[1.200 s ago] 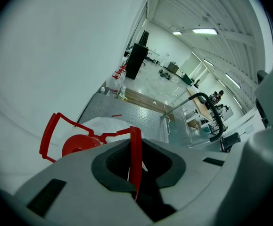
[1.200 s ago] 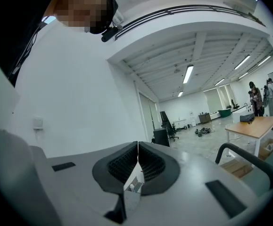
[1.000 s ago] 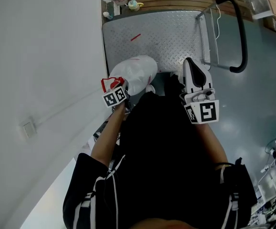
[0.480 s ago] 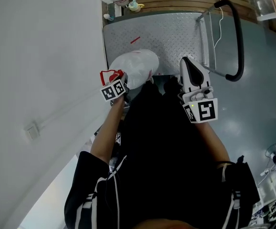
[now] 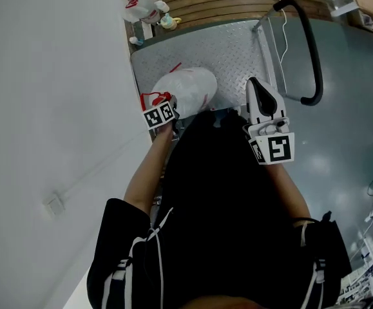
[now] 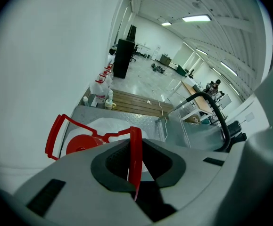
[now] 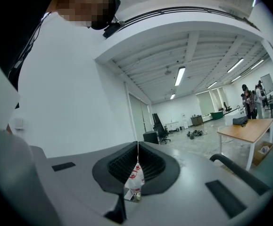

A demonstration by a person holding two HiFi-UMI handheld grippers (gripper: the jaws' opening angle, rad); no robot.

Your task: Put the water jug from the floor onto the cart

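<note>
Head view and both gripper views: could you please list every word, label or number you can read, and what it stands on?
No text is legible in any view.
Left marker cube: black-and-white square pattern only, no letters.
Right marker cube: the same.
Jugs by the wall: red labels, too small to read.
Water jug: no readable print.

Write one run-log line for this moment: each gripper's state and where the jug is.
left gripper: shut on handle | jug: over cart near edge | right gripper: shut, empty
</note>
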